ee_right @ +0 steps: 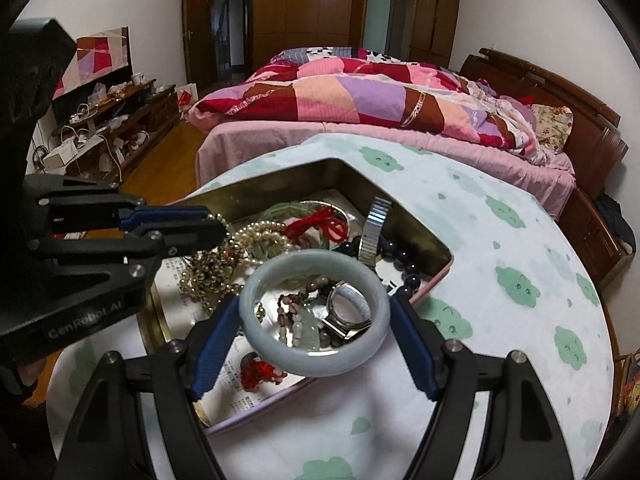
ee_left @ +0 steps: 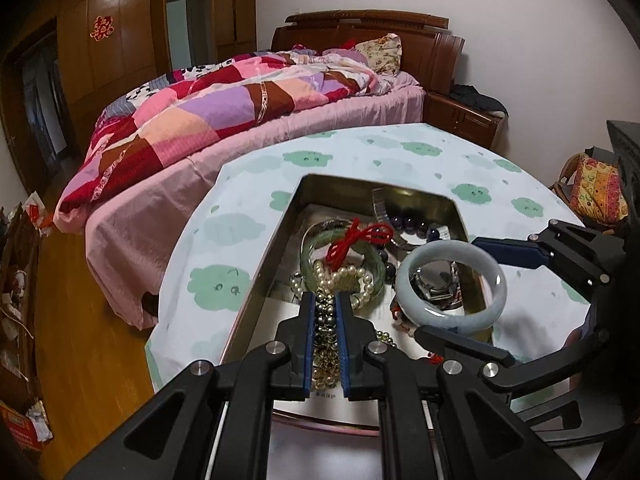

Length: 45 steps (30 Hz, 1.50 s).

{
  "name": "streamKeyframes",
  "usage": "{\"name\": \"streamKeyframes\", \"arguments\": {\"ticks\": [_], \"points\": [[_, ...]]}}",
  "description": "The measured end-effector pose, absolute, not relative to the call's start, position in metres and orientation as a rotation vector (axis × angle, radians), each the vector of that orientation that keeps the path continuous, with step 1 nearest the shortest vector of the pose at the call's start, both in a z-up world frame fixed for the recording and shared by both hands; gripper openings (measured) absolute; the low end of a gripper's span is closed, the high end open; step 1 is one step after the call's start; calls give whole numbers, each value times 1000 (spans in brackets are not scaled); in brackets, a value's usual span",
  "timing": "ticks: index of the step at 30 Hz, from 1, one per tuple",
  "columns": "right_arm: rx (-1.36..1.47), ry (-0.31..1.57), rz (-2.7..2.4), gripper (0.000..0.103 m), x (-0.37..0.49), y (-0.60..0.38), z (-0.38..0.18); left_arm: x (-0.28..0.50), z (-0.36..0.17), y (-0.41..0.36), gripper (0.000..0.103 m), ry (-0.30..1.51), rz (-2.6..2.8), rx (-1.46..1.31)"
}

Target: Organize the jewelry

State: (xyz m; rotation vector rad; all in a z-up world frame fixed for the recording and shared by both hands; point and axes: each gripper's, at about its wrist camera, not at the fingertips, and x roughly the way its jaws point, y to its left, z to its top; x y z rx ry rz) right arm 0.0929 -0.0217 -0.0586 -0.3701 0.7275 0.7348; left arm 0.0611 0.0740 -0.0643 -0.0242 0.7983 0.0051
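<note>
A metal tin (ee_left: 256, 276) (ee_right: 420, 236) on the table holds mixed jewelry: a green bangle with red string (ee_left: 344, 244), pearl strands (ee_left: 340, 280) (ee_right: 256, 232), dark beads (ee_right: 404, 264), a watch (ee_right: 348, 312). My left gripper (ee_left: 325, 300) is shut on a gold-coloured bead necklace (ee_left: 326, 336) (ee_right: 208, 276) over the tin; it also shows in the right wrist view (ee_right: 216, 224). My right gripper (ee_right: 316, 308) is shut on a pale lavender jade bangle (ee_right: 316, 312) (ee_left: 452, 284), held above the tin's near right part.
The table carries a white cloth with green cloud prints (ee_right: 516, 284). A bed with a patchwork quilt (ee_left: 240, 100) stands just beyond it. A nightstand (ee_left: 464, 116) is at the far right, a low shelf with clutter (ee_right: 104, 128) at the left wall.
</note>
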Motion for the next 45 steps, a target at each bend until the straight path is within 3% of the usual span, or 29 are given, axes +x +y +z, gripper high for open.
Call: {"name": "streamKeyframes", "arguments": {"ticks": [11,13,15,17,45], "points": [[-371,725,753,78,92,-21,-57,56,-61,77,10,793,42,-25],[-359,701,766,79,89,-23,-52,52,-56,78,22,784,61,-26],[-354,677,762,82,85,-26,-46,47,-50,79,60,763,88,-30],[-342,664,762,83,83,-28,-42,38,-42,81,67,712,103,-35],[-164,610,633,88,69,-100,-13,0,5,72,68,617,136,1]]}}
